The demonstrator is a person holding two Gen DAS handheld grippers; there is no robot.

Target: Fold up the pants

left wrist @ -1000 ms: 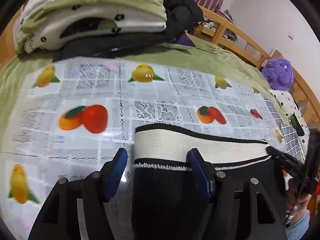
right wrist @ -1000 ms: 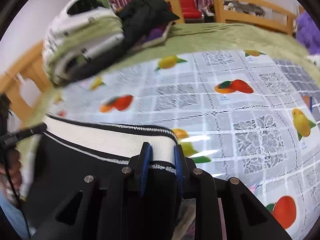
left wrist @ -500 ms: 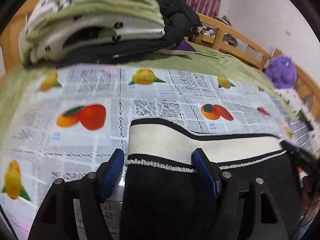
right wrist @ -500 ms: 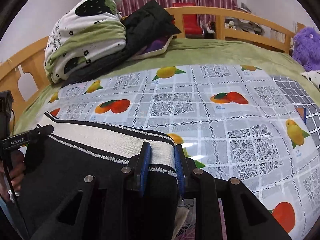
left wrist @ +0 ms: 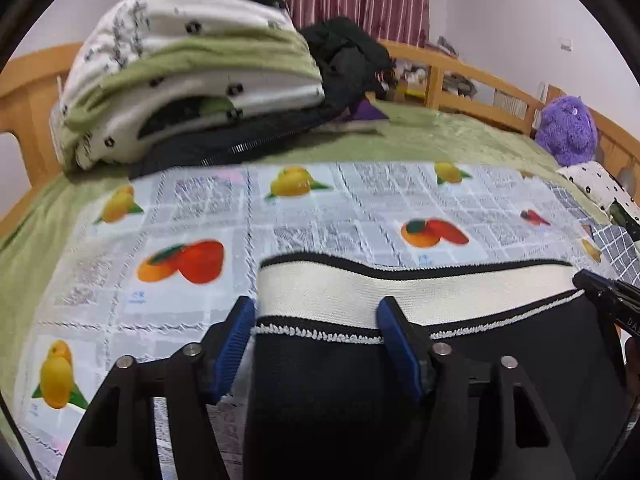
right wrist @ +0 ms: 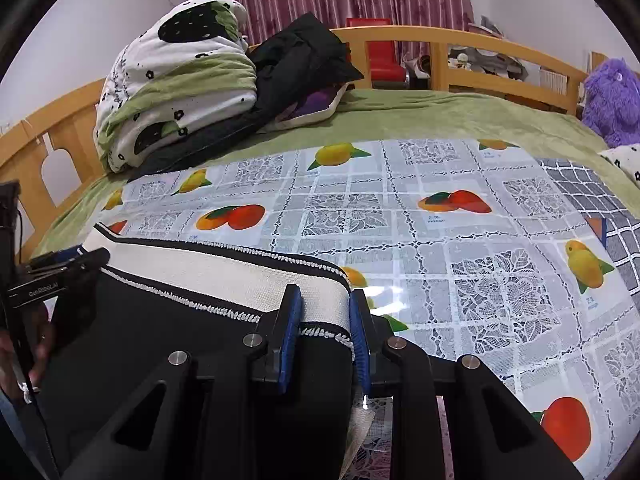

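Note:
Black pants (left wrist: 328,396) with a wide cream waistband (left wrist: 400,288) lie at the near edge of the fruit-print cloth (left wrist: 320,216). My left gripper (left wrist: 316,344) is open, its blue pads either side of the waistband's left corner. My right gripper (right wrist: 324,340) is shut on the waistband's right corner (right wrist: 324,304). The waistband stretches between the two grippers. The pants (right wrist: 160,344) fill the lower left of the right wrist view, where the left gripper shows at the far left. The legs are hidden below.
A pile of folded white-and-green bedding (right wrist: 176,88) and black clothes (right wrist: 304,60) sits at the far left of the bed. A purple plush toy (right wrist: 612,96) is at the far right. Wooden bed rails (right wrist: 460,44) run around the back. A green blanket (right wrist: 440,116) lies under the cloth.
Both grippers and the waistband have lifted and tilted a little, so more of the far bed and wall shows. The left gripper stays open around the waistband; the right stays shut on it.

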